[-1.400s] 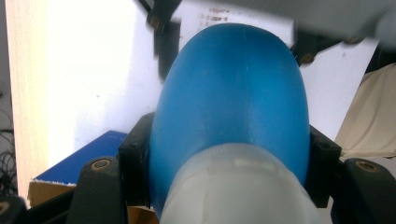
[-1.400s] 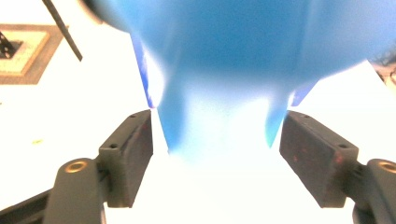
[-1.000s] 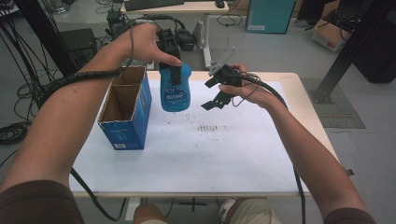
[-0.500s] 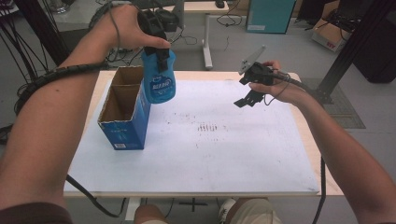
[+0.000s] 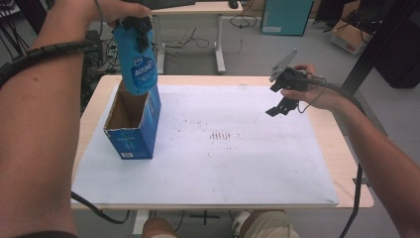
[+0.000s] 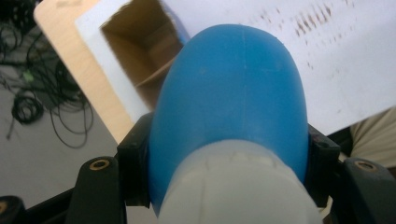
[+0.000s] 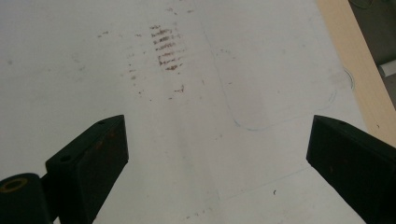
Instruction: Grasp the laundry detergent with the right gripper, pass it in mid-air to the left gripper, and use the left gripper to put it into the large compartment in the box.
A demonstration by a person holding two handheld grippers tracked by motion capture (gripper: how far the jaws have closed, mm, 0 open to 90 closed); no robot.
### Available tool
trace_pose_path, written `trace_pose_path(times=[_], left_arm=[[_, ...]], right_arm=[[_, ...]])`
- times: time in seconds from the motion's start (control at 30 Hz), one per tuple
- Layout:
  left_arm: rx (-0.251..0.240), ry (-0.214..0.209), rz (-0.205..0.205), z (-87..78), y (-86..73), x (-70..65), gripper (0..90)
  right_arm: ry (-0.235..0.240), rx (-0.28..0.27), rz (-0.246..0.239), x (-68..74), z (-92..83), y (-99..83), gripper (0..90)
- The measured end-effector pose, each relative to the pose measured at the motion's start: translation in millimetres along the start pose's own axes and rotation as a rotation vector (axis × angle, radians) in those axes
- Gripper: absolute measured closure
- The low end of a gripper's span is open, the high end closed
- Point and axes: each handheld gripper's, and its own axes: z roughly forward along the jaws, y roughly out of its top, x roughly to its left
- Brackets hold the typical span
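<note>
The blue plastic bottle [image 5: 137, 62] with white lettering on its side and a pale cap hangs upright in the air directly above the open blue cardboard box [image 5: 132, 123], its base just over the box's opening and clear of the rim; the left hand-held gripper [image 5: 137, 30] is clamped on the bottle's upper part, its black jaws pressing both flanks; in the left gripper view the rounded blue body bulges between them with the box's brown inside beyond; the right hand-held gripper [image 5: 283, 105] hovers well to the right of the box over the white-covered counter [image 5: 247, 163], jaws spread wide and empty, above faint brown smudges [image 7: 166, 49].
</note>
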Motion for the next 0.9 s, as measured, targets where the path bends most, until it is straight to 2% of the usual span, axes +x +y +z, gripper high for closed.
trace_pose_path(times=[0.07, 0.17, 0.43, 0.53, 0.63, 0.83, 0.87, 0.9], left_arm=[[-0.006, 0.013, -0.056, -7.2, -3.1, 4.4, 36.8], [-0.015, 0.029, -0.104, -14.6, -6.3, 9.0, 36.8], [-0.048, 0.010, -0.227, -24.1, -15.5, 17.9, 36.8], [-0.063, -0.007, -0.308, -24.3, -20.7, 25.3, 36.8], [-0.063, -0.013, -0.366, -23.2, -25.4, 31.6, 36.8], [-0.071, -0.010, -0.440, -22.1, -33.8, 41.6, 36.8], [-0.067, -0.004, -0.433, -22.6, -35.1, 44.1, 36.9], [-0.067, 0.000, -0.442, -22.8, -36.0, 45.2, 36.9]], right_arm=[[-0.002, 0.013, -0.010, 0.5, -1.4, -1.3, 5.6], [-0.007, 0.020, -0.016, 1.8, -3.7, -2.8, 5.7], [-0.009, 0.021, -0.029, 5.1, -8.4, -1.8, 5.7], [-0.005, 0.014, -0.035, 5.8, -10.5, -1.0, 5.7], [-0.008, 0.004, -0.039, 6.7, -13.1, -0.7, 5.6], [-0.009, 0.009, -0.041, 7.2, -17.0, -2.6, 5.4], [-0.008, 0.008, -0.047, 6.9, -17.3, -2.6, 5.4], [-0.011, 0.005, -0.045, 7.2, -17.4, -2.8, 5.4]])
